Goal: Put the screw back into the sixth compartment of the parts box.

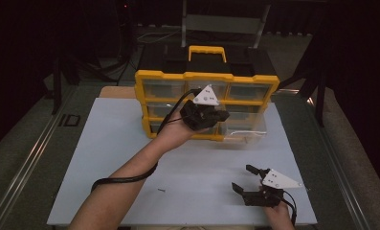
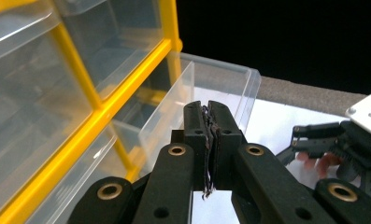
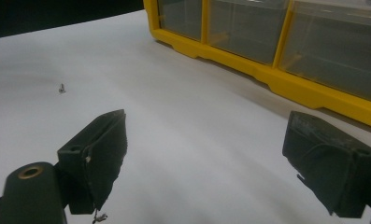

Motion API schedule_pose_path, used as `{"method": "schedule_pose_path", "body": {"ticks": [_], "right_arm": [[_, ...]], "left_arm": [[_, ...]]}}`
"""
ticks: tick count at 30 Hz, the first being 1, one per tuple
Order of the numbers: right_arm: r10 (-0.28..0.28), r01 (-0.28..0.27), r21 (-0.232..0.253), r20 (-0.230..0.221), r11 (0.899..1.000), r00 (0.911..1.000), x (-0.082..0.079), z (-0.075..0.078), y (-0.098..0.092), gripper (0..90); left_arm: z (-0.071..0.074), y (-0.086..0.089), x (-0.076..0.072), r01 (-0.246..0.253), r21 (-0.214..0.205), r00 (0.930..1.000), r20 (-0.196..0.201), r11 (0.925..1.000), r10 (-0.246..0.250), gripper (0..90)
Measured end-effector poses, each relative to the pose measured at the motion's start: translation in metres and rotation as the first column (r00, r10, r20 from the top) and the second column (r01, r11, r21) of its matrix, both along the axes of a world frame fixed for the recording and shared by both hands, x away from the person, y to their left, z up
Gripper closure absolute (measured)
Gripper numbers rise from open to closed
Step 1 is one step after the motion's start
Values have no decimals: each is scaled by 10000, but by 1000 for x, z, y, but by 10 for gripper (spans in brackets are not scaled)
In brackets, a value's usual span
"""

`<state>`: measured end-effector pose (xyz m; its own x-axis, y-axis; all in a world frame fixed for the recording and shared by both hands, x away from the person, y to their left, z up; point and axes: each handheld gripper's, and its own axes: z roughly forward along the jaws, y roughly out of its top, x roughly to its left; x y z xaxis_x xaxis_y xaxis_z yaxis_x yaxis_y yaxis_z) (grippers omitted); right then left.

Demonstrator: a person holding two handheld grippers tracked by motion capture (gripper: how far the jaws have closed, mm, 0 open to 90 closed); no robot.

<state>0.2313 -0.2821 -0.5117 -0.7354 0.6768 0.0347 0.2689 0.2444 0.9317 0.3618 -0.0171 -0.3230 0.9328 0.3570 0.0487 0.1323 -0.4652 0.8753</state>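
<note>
A yellow organizer (image 1: 206,76) with clear drawers stands upright at the back of the white table top (image 1: 111,158). Its lower right drawer (image 1: 247,130) is pulled out; the same drawer (image 2: 220,84) looks empty in the left gripper view. My left gripper (image 1: 224,116) hovers just in front of that drawer, its jaws shut with the pads (image 2: 210,140) pressed together and nothing between them. My right gripper (image 1: 244,178) rests low near the table's front right, open wide and empty (image 3: 206,121). A small screw (image 1: 162,190) lies loose on the table, left of the right gripper (image 3: 61,88).
The organizer's black-and-yellow carry handle (image 1: 206,50) rises behind it. A metal rail (image 1: 29,158) runs along the table's left side. Dark stands and floor surround the table. The right gripper (image 2: 332,149) also appears beyond the left jaws.
</note>
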Motion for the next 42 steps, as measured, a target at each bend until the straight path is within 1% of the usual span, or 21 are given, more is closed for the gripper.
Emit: {"method": "schedule_pose_path", "body": {"ticks": [2, 4, 6, 8, 11, 12, 15, 16, 18, 19, 20, 22, 23, 25, 27, 28, 29, 34, 36, 40, 42], "right_arm": [[6, -6, 15, -10, 10000, 10000, 0, 0, 0, 139], [12, -12, 8, -2, 10000, 10000, 0, 0, 0, 139], [13, -13, 33, -21, 10000, 10000, 0, 0, 0, 139], [15, -15, 41, -10, 10000, 10000, 0, 1, 0, 139], [29, -29, 58, -14, 10000, 10000, 0, 1, 0, 139], [21, -21, 77, -5, 10000, 10000, 0, 1, 0, 139], [31, -31, 78, 8, 10000, 10000, 0, 1, 0, 139], [31, -31, 78, 8, 10000, 10000, 0, 1, 0, 139], [33, -33, 109, 6, 9999, 10000, 0, 1, 0, 139], [28, -28, 117, 12, 9999, 10000, 0, 1, 0, 139], [29, -29, 115, 16, 9999, 10000, 0, 1, 0, 139], [33, -34, 122, 21, 9999, 10000, 0, 1, 0, 139], [29, -29, 132, 22, 9999, 10000, 0, 1, 0, 139], [28, -29, 123, 30, 9999, 10000, 0, 1, 0, 139], [31, -32, 124, 61, 9999, 10000, 0, 1, -1, 139], [31, -32, 124, 61, 9999, 10000, 0, 1, -1, 139], [17, -18, 144, 49, 9999, 10000, 0, 1, -1, 139], [-34, 33, 190, 49, 9998, 10000, 0, 2, -2, 139], [-46, 45, 180, 54, 9998, 10000, 0, 2, -2, 139], [-26, 25, 162, 66, 9999, 10000, 0, 2, -2, 138], [-23, 22, 149, 68, 9999, 10000, -1, 2, -2, 139]], "left_arm": [[1, -6, 2, 84, 1, 10000, 18, 10000, -84, 885], [2, -12, 3, 56, -18, 10000, 42, 10000, -56, 885], [3, -16, 5, 1, -146, 10000, 27, 9999, -1, 885], [3, -21, 6, 6, -176, 10000, 15, 9998, -6, 884], [0, -28, 9, -10, -211, 10000, -79, 9998, 8, 885], [-1, -30, 10, 28, -214, 9999, -170, 9998, -31, 885], [-5, -38, 14, -40, -81, 9997, -232, 10000, 38, 884], [-5, -38, 14, -40, -81, 9997, -232, 10000, 38, 884], [-8, -42, 15, -110, 78, 9997, -212, 9999, 112, 884], [-10, -45, 17, -104, 135, 9995, -306, 9999, 109, 884], [-10, -45, 17, -104, 135, 9995, -306, 9999, 109, 884], [-12, -47, 19, -30, 266, 9991, -421, 9996, 41, 884], [-13, -49, 19, -27, 339, 9993, -385, 9994, 40, 883], [-15, -51, 20, -13, 469, 9988, -483, 9989, 36, 883], [-19, -54, 22, -85, 690, 9985, -532, 9976, 122, 883], [-19, -54, 22, -85, 690, 9985, -532, 9976, 122, 883], [-22, -55, 24, -156, 853, 9981, -586, 9962, 206, 882], [-27, -57, 26, -125, 1044, 9974, -693, 9945, 198, 882], [-30, -60, 26, -102, 1282, 9975, -679, 9917, 190, 882], [-32, -62, 26, -191, 1375, 9972, -696, 9903, 289, 877], [-33, -63, 27, -158, 1453, 9966, -781, 9893, 274, 876]]}}
